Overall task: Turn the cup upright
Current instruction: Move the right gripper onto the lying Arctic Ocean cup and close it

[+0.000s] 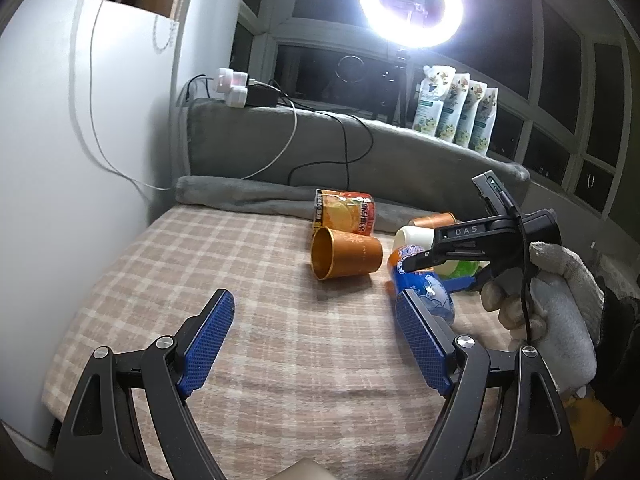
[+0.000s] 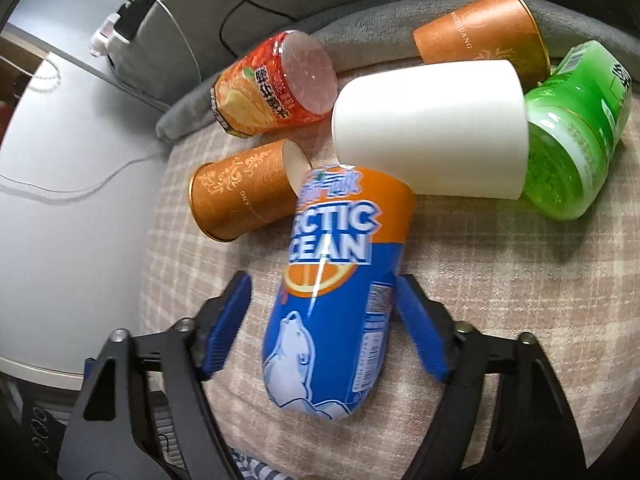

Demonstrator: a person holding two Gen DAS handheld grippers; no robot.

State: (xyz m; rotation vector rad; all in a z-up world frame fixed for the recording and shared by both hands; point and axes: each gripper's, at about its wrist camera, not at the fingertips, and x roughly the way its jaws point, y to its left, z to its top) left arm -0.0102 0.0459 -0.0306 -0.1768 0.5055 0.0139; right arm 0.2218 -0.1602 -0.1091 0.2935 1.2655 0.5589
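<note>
**Q:** Now, how do the two tongs stand?

**A:** Left gripper [image 1: 314, 334]: fingers spread wide, nothing between them, held above the checked cloth [image 1: 200, 264]. Right gripper [image 2: 322, 326]: fingers also spread, one on either side of the blue-and-orange can [image 2: 332, 300], which lies on its side between them. The right-hand pad sits just beside the can wall; whether it touches cannot be told. The left-hand pad stands apart from it.

**Q:** Where are the cups?

**A:** Ahead of the left gripper, slightly to its right, an orange cup [image 1: 344, 254] lies on its side, mouth turned toward the camera. From the right gripper, the same cup lies ahead and to the left, its base close beside the can's far end. A white cup [image 2: 430, 128] lies on its side straight ahead, past the can. A second orange cup [image 2: 480, 32] lies tipped beyond that, against the grey blanket [image 2: 360, 28].

**Q:** And the remaining objects?

**A:** A red-and-orange can [image 2: 272, 84] lies ahead-left of the right gripper; a green jar [image 2: 576, 136] lies ahead-right, touching the white cup's rim. A gloved hand [image 1: 556, 308] holds the right gripper's handle.
</note>
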